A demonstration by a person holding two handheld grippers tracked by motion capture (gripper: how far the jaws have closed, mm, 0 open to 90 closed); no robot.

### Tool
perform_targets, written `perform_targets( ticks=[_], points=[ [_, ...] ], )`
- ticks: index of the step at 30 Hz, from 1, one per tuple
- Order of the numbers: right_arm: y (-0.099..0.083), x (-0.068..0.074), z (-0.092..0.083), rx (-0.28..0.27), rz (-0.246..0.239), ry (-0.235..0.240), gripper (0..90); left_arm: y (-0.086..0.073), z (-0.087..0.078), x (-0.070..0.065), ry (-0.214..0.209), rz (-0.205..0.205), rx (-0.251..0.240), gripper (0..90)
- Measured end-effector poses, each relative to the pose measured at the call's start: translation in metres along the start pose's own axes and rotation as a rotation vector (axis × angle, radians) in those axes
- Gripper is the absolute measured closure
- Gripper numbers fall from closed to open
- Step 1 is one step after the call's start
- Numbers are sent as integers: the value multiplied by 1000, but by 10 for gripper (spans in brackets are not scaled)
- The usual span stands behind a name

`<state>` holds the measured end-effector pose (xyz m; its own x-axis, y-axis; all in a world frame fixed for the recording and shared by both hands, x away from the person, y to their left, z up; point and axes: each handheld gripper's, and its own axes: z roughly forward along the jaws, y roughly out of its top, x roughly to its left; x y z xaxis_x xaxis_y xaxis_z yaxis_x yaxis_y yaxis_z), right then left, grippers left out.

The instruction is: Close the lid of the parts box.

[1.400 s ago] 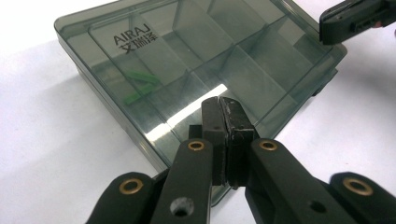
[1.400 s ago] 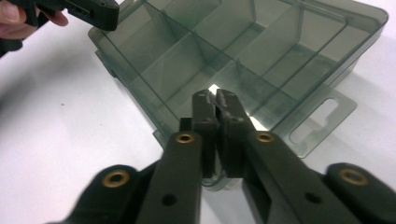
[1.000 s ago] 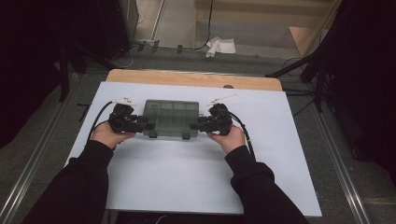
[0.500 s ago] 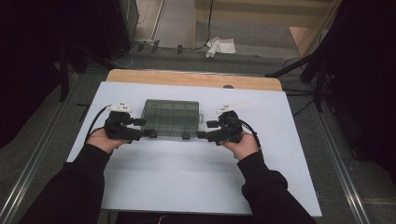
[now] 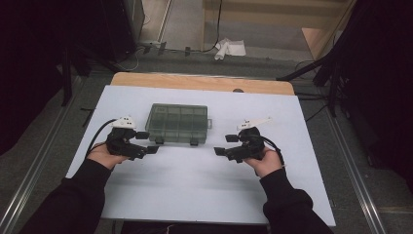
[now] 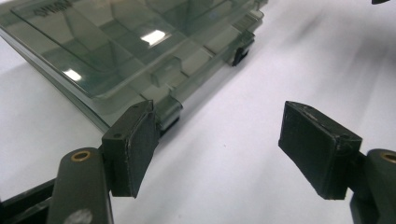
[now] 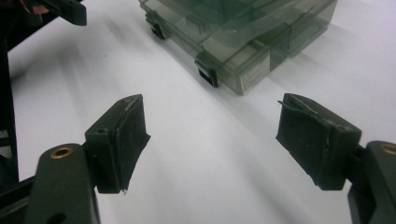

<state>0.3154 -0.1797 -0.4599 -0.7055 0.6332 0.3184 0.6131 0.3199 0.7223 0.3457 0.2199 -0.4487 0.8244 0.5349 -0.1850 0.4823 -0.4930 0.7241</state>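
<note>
Two claws, both empty, flank a smoky compartment box (image 5: 177,123) lying closed on the white tabletop (image 5: 195,195). From the high view, my left claw (image 5: 148,142) sits just beside the box's near-left corner, nearer than my right claw (image 5: 225,151), which is off its near-right corner; the box's long axis runs left-right. In the left gripper view, jaws stand wide, one touching or almost touching a near-edge latch (image 6: 170,114). In the right gripper view, jaws gape wide, box apart ahead.

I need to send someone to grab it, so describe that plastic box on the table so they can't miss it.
Find the white table with the wooden strip along its far edge. On its far left-centre part lies a flat organiser box, lid closed. It is smoky translucent green-grey, divided into compartments, with two dark latches on its near edge.
</note>
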Motion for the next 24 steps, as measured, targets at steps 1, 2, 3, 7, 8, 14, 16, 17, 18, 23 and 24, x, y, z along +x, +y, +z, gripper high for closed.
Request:
perform_targets(
  ticks=[1, 2, 3, 7, 8, 14, 16, 17, 18, 23, 24],
  points=[
    [-2, 0, -1, 4, 0, 0, 247, -1, 0, -1, -2, 4, 8, 268],
    [-5, 0, -3, 7, -1, -1, 246, -2, 0, -3, -2, 8, 13, 268],
    [-7, 0, -5, 7, 1, -2, 244, -3, 0, -5, 5, 14, 18, 268],
    [-14, -1, -12, 9, 4, -11, 244, -7, 2, -10, 2, 29, 27, 268],
    [-16, -2, -14, 6, 2, -15, 244, -8, 2, -11, 3, 22, 21, 268],
    [-27, -2, -22, 17, 5, -26, 244, -14, 3, -14, 0, 17, 28, 267],
    [-31, -2, -24, 19, 1, -29, 243, -16, 3, -16, 8, 28, 32, 267],
    [-33, -2, -25, 24, -1, -31, 243, -17, 3, -17, 5, 24, 30, 267],
    [-34, -1, -26, 28, 5, -29, 243, -18, 3, -17, 2, 28, 37, 267],
    [-43, -1, -31, 36, 3, -32, 241, -23, 0, -21, 0, 22, 29, 267],
    [-45, -1, -32, 36, 3, -32, 241, -25, -1, -21, 1, 20, 26, 267]
  ],
)
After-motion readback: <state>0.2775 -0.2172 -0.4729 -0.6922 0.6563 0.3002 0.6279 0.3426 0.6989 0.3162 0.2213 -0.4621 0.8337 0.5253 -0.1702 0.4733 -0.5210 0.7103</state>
